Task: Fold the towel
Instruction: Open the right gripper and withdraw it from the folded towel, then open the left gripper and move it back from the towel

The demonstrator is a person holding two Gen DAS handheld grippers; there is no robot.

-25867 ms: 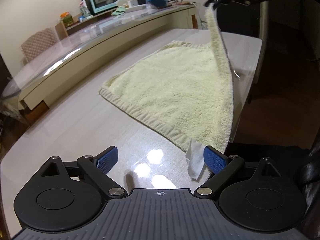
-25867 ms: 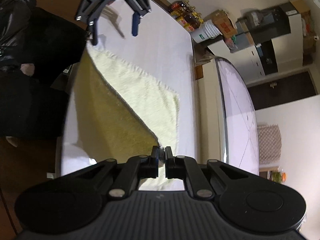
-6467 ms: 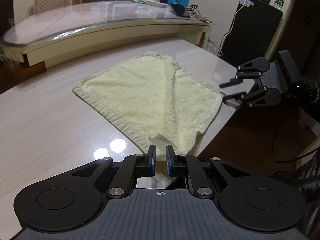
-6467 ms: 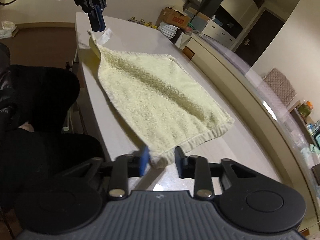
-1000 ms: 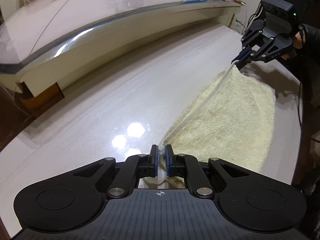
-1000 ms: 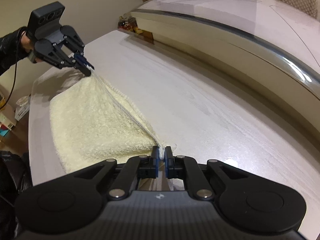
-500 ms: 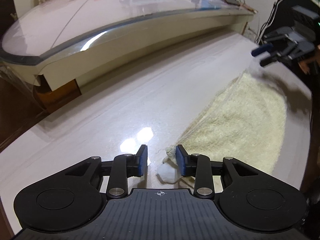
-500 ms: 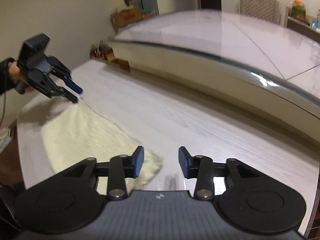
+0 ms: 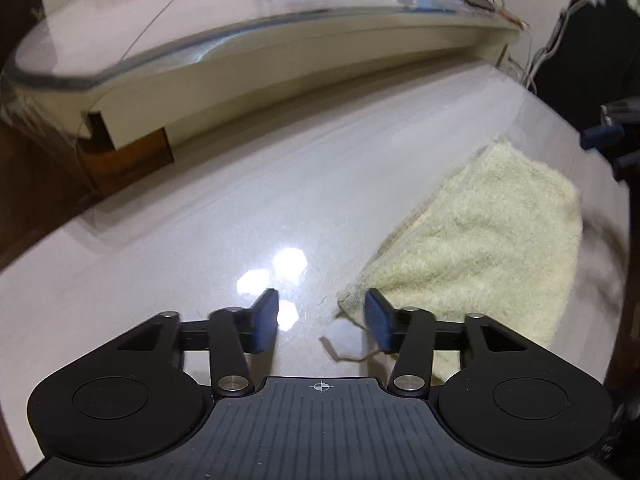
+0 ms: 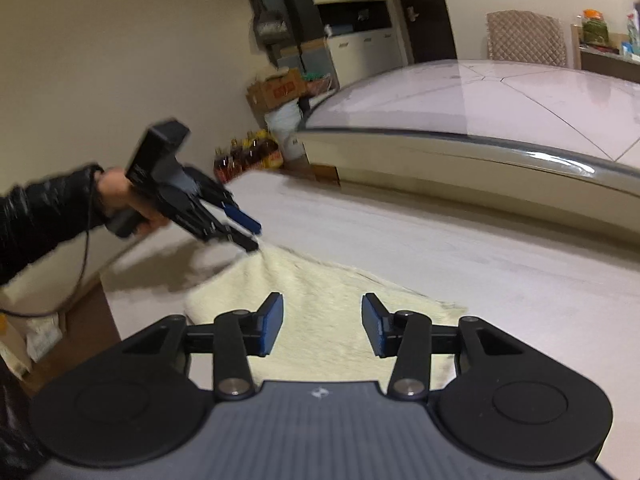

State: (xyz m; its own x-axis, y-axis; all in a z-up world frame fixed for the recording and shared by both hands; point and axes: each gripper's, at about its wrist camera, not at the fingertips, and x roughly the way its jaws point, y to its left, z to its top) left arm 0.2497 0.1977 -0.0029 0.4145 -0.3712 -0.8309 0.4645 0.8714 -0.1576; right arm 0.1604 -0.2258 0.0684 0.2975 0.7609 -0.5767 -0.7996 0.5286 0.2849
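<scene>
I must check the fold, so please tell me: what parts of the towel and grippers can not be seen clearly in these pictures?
- Towel, left wrist view: near edge hidden behind the left gripper.
- Towel, right wrist view: near part hidden behind the right gripper.
- Right gripper, left wrist view: cut off by the right edge, blurred.
- Left gripper, right wrist view: motion-blurred.

Towel [image 9: 480, 240]: pale yellow terry, plain; white tag [image 9: 344, 334] at corner.
Table [image 9: 200, 240]: light grey-beige, faint wood-grain streaks, glossy white light reflections.
Left gripper [image 9: 320, 320]: black body, 2 blue pads.
Right gripper [image 10: 322, 326]: black, blue pads.
Sleeve [image 10: 44, 216]: glossy black.
Counter [image 10: 480, 136]: pale pink-white top, cream front.
Chair [image 10: 526, 36]: beige-brown quilted diamond pattern.
Box [image 10: 276, 90]: brown cardboard, red print.
</scene>
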